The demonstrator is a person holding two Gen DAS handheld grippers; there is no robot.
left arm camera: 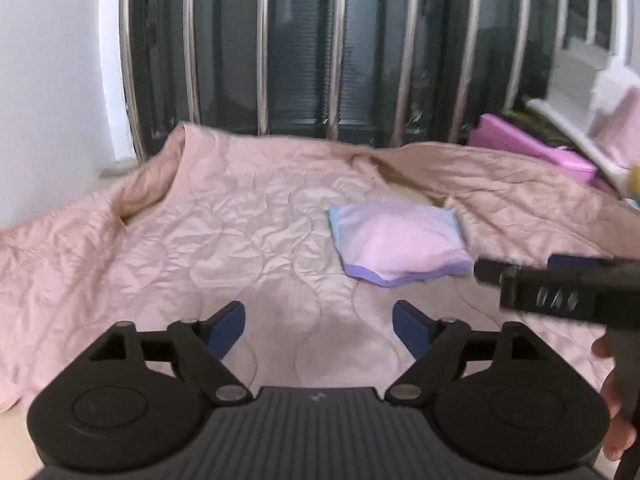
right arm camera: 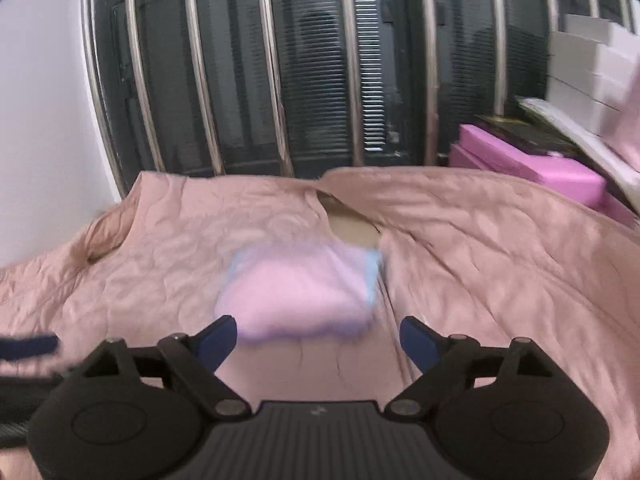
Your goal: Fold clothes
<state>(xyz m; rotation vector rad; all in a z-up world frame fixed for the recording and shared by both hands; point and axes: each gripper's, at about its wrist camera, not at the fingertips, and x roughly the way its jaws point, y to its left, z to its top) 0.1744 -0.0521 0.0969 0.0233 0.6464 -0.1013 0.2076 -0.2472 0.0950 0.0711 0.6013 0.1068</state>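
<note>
Barred window [left arm camera: 300,52] behind, pink quilt [left arm camera: 200,224] spread over the bed, pink boxes [right arm camera: 528,164] stacked at the right edge. Near the quilt's middle, apart from the boxes: a pink garment [left arm camera: 398,240], lying as a compact folded rectangle with blue and purple trim showing at the edges, flat on the quilt and touched by neither tool. Left gripper [left arm camera: 319,330] raised over bare quilt short of the garment, fingers spread wide, holding nothing. Right gripper [right arm camera: 318,340] just short of the garment's near edge, fingers likewise spread and empty. Fits either a finished fold just released or a folded piece about to be handled again.
</note>
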